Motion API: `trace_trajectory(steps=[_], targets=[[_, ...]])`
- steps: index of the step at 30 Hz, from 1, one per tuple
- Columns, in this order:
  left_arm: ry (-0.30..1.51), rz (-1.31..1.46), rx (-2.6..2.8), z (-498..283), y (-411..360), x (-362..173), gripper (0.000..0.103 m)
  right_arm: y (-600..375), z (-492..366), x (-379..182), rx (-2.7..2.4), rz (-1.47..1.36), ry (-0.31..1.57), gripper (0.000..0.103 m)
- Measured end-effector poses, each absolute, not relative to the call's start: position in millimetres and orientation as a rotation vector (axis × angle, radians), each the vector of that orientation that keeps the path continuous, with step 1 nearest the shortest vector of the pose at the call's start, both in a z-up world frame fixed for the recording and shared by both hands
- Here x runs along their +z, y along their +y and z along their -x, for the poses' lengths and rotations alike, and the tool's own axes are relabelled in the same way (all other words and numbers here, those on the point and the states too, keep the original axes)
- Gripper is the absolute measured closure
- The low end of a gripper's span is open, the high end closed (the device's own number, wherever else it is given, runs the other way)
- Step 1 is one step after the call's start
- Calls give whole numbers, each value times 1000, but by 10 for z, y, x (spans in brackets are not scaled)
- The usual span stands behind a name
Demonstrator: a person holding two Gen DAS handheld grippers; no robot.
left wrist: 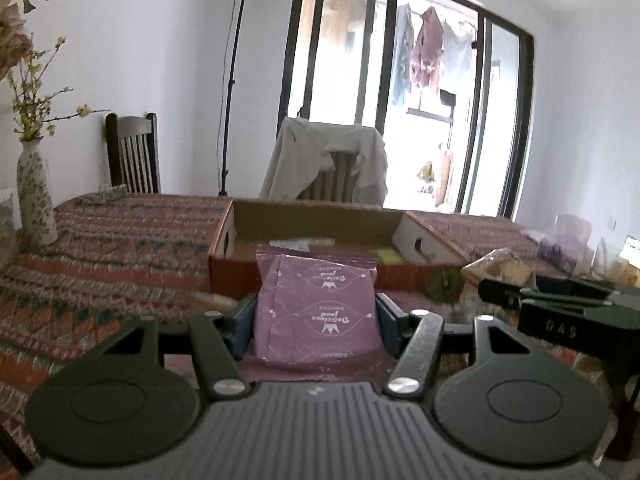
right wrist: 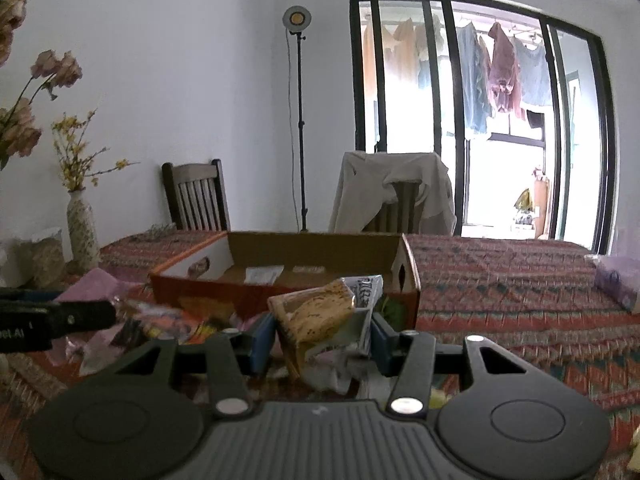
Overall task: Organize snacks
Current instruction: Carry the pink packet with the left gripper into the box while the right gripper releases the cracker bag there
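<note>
Both claws hovered just short of the cardboard box (left wrist: pixel 316 220), ready to drop snacks in: the left claw (left wrist: pixel 316 320) pinching a purple packet (left wrist: pixel 318 312), the right claw (right wrist: pixel 322 332) gripping a bread bag (right wrist: pixel 320 316).

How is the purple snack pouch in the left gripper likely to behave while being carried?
The purple snack pouch looks like soft, creased film, so it probably flexes rather than staying stiff. Held upright between the left gripper fingers, it seems light. Its smooth surface may slip.

Purple packet (left wrist: pixel 318 312) hides box (left wrist: pixel 320 224) front; pink flowers (left wrist: pixel 24 8) cut by frame edge.
</note>
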State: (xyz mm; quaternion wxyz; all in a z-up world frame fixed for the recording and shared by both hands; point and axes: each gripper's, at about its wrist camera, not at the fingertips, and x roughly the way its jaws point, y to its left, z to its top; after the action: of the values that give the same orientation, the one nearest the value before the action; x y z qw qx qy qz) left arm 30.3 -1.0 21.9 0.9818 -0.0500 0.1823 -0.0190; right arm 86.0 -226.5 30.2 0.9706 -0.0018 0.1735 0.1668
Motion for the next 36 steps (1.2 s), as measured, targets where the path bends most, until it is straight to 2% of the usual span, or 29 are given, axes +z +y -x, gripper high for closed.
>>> trace_trajectory(steps=[19, 27, 36], targets=[[350, 182, 19, -1702, 48, 529, 41, -2013, -2237, 683, 319, -34, 332, 54], [359, 216, 56, -2174, 113, 371, 41, -1954, -2643, 337, 319, -47, 385, 54], [483, 242, 66, -2414, 257, 77, 41, -1861, -2702, 128, 310, 12, 474, 53]])
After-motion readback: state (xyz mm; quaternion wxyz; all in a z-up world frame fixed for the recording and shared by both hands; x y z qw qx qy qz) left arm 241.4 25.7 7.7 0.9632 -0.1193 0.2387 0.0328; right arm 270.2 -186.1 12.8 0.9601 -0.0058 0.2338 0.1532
